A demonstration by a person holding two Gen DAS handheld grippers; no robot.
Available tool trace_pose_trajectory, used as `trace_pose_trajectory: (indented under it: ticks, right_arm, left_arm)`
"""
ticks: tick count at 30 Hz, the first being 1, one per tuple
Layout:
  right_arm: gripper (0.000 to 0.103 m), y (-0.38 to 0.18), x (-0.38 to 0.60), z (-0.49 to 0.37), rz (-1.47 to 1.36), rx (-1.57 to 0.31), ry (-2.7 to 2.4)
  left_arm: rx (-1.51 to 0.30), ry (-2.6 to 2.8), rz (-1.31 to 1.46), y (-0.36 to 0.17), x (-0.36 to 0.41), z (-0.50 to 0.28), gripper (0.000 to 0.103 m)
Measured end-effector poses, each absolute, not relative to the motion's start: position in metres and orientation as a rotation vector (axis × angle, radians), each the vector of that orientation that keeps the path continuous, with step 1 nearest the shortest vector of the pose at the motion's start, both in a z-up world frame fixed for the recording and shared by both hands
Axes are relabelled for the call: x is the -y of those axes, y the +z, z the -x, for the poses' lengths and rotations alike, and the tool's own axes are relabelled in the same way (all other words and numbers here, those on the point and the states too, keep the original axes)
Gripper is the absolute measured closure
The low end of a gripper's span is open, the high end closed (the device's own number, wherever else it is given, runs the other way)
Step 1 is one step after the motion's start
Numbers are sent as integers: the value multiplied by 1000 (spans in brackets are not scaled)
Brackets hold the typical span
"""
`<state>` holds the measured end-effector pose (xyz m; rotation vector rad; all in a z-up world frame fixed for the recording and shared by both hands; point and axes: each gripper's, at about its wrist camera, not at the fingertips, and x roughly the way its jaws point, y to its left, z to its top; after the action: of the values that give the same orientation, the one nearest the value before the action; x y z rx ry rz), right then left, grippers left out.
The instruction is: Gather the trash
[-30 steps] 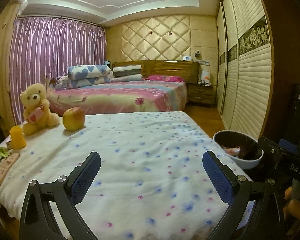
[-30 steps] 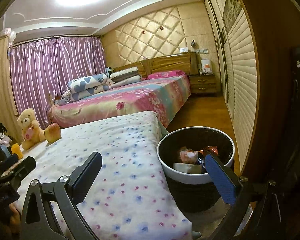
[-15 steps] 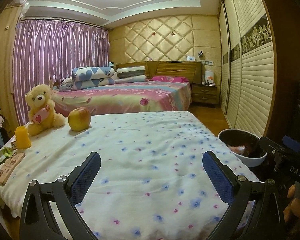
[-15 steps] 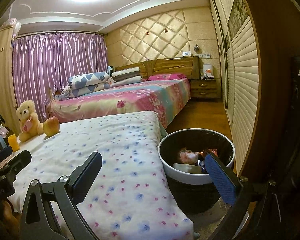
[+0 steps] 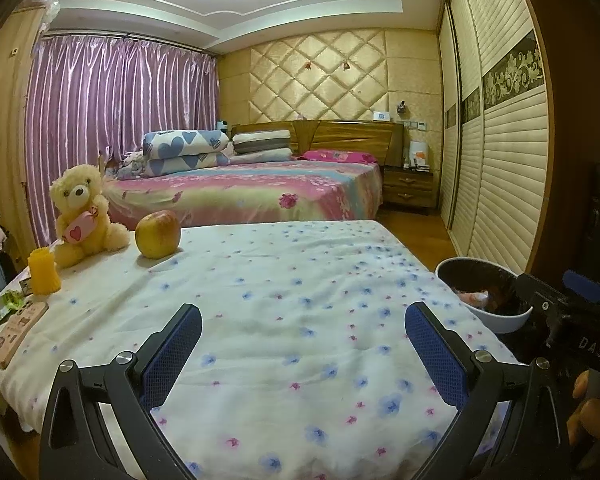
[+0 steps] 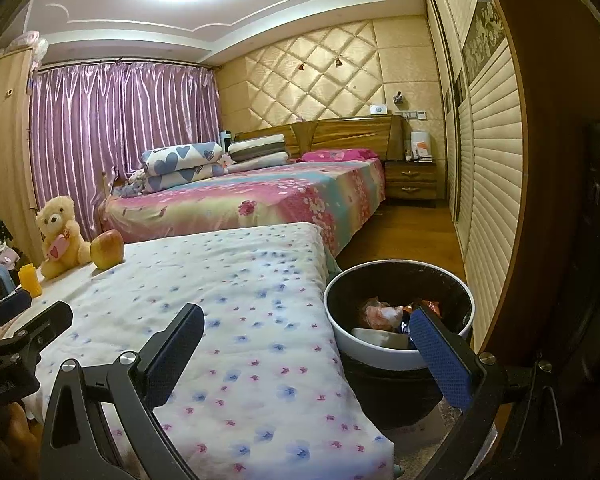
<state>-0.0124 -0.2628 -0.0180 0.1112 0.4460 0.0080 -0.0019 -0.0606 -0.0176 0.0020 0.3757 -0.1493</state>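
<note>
Left gripper (image 5: pixel 303 328): wide open, empty, over the floral sheet (image 5: pixel 300 300).
Right gripper (image 6: pixel 307 330): wide open, empty.
Trash bin (image 6: pixel 364 350): beside the sheet's right edge, holding wrappers (image 6: pixel 382 314).

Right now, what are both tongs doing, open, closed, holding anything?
Left tongs: open, holding nothing, above the flowered sheet.
Right tongs: open, holding nothing, beside the trash bin.

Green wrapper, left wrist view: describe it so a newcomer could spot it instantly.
Start at the floral-sheeted table and go to its near-left corner. Past the yellow cup and beside the pink box lies the green wrapper, the only crinkled, shiny item there.
</note>
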Motion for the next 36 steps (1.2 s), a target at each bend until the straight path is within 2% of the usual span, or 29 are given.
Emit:
trace_pose_trajectory:
  ticks: [36]
  right_arm:
    - [0, -18, 260, 11, -110, -463, 17]
  left_arm:
    - [-368, -159, 3, -22, 53, 0, 1]
